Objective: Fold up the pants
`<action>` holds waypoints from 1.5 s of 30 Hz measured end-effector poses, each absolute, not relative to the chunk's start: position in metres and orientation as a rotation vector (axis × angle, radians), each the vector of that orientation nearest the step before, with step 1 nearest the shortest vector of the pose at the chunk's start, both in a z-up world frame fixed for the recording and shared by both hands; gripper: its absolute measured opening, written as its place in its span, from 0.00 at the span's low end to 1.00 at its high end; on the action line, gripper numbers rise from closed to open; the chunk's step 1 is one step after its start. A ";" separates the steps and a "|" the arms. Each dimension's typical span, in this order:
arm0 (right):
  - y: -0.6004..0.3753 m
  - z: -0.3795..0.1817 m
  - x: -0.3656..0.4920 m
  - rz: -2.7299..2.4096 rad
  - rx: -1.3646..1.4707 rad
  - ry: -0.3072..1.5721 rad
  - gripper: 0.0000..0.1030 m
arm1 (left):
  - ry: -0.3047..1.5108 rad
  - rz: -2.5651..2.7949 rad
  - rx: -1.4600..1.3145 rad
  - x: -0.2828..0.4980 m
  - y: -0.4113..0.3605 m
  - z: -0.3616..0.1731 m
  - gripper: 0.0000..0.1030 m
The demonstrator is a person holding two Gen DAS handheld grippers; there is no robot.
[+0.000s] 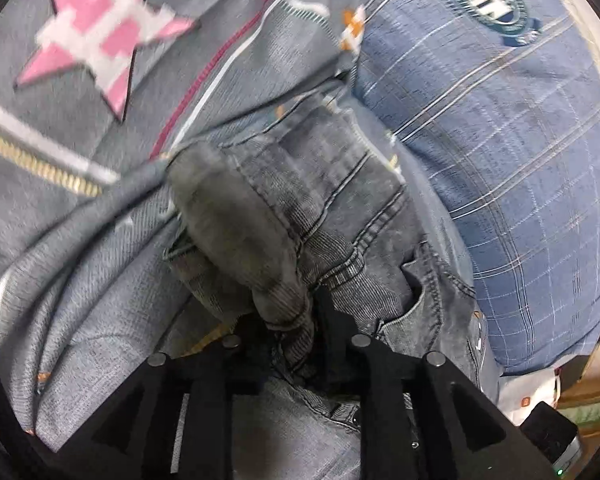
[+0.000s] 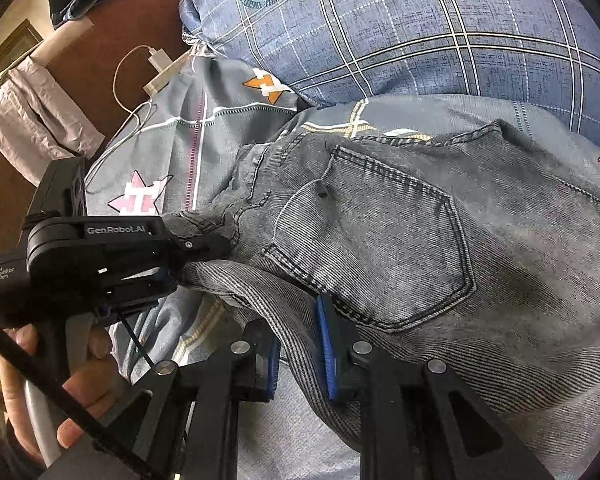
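Between your right gripper's (image 2: 298,354) blue pads (image 2: 326,344), a fold of the grey jeans (image 2: 400,240) is pinched tight. Your left gripper (image 1: 300,320) is clamped on a bunched edge of the same jeans near the waistband; in the right view it sits at the left, trigger under your left hand (image 2: 76,364). Jeans lie back-pocket up on the grey star-print bedsheet (image 1: 100,48), touching the blue plaid pillow (image 2: 420,40). White charger (image 2: 158,68) near the headboard.
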State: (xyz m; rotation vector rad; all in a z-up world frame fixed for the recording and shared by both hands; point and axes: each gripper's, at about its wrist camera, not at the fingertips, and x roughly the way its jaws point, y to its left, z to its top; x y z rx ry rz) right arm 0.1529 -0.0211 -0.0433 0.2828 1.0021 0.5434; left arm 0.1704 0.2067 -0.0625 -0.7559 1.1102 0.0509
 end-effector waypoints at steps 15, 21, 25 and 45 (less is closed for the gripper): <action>-0.071 -0.003 0.124 0.460 0.393 0.996 0.77 | 0.904 0.206 -0.440 0.165 0.194 -0.018 0.56; -0.179 0.029 0.068 0.346 0.613 0.898 0.77 | 0.545 0.226 -0.075 0.127 0.144 0.041 0.83; -0.265 0.021 0.037 0.132 0.732 0.849 0.77 | 0.537 -0.043 0.006 0.111 0.099 0.047 0.83; -0.420 -0.068 0.012 -0.323 0.967 0.991 0.40 | 0.833 -0.694 0.001 0.073 -0.120 0.005 0.83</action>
